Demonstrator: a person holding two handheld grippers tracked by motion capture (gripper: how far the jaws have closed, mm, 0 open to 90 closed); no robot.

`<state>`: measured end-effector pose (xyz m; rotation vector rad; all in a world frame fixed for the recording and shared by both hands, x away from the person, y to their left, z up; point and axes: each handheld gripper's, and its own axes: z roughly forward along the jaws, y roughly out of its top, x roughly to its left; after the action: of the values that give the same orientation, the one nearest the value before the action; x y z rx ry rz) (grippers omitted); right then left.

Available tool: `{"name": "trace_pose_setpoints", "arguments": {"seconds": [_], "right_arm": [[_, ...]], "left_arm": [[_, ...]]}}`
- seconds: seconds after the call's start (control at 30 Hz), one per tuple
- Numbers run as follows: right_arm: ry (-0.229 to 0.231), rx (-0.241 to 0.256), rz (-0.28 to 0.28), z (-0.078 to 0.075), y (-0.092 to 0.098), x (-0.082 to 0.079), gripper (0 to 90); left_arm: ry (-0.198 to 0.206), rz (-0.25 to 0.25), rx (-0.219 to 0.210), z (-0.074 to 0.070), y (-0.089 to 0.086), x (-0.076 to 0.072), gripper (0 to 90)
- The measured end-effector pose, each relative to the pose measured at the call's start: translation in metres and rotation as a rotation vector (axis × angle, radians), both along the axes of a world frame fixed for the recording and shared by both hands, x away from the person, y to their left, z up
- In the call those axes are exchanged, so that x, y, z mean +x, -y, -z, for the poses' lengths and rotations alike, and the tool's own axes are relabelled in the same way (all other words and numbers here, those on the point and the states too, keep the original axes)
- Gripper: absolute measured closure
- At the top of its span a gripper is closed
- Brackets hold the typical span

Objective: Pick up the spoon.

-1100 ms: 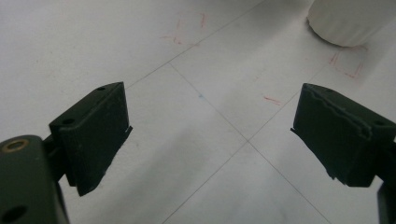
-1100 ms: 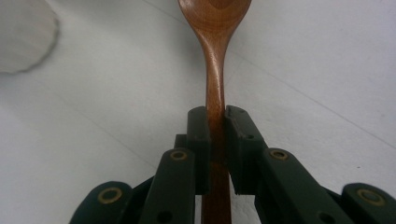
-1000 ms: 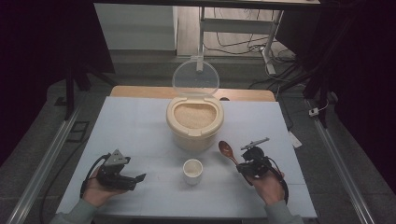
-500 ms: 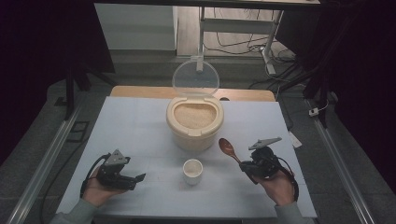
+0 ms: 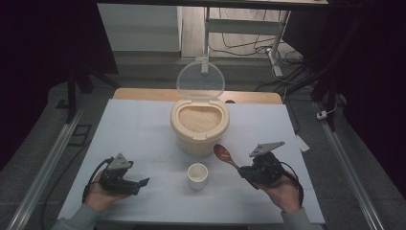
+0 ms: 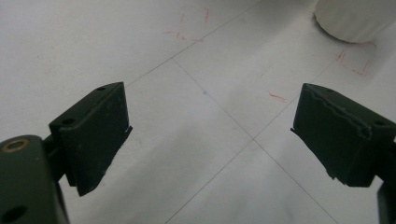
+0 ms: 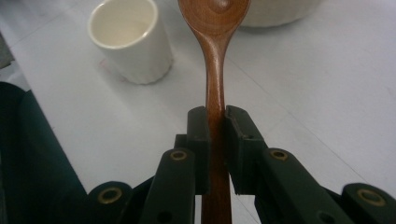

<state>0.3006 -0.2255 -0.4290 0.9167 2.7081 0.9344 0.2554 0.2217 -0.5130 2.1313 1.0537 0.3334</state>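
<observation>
A cream rice container (image 5: pixel 199 123) full of rice stands mid-table, its clear lid (image 5: pixel 201 79) tipped up behind it. In front of it sits a small white cup (image 5: pixel 197 175) (image 7: pixel 129 40), empty. My right gripper (image 5: pixel 245 171) (image 7: pixel 215 126) is shut on the handle of a brown wooden spoon (image 5: pixel 223 154) (image 7: pixel 215 51), whose bowl points toward the container and hangs above the table. At the near left, my left gripper (image 5: pixel 142 183) (image 6: pixel 208 135) rests low over the table, open, with nothing between its fingers. The cup's base (image 6: pixel 357 18) shows at that view's top right.
The white table (image 5: pixel 143 129) carries faint grid lines and small red marks (image 6: pixel 194 21). A wooden strip (image 5: pixel 143 94) runs along its far edge. Metal rails (image 5: pixel 48 158) flank both sides, and cables (image 5: pixel 282 60) lie on the floor beyond.
My right gripper has lifted and shifted a little right with the spoon, raising the spoon's bowl off the table. The left gripper has stayed put.
</observation>
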Motion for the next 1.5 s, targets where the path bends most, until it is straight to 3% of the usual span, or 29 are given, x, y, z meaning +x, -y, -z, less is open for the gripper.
{"name": "trace_pose_setpoints", "arguments": {"seconds": [0.43,1.07,1.5], "right_arm": [[0.021,-0.006,-0.108,-0.003,-0.021,-0.003,80.1],[0.039,-0.030,-0.268,-0.004,-0.074,0.013,80.1],[0.042,-0.043,-0.298,0.002,-0.078,0.012,80.1]], "left_arm": [[-0.002,-0.002,0.001,0.000,0.001,0.000,10.9],[0.004,-0.001,0.005,0.000,-0.001,0.000,10.9],[0.023,0.010,0.005,-0.003,0.001,-0.002,11.0]]}}
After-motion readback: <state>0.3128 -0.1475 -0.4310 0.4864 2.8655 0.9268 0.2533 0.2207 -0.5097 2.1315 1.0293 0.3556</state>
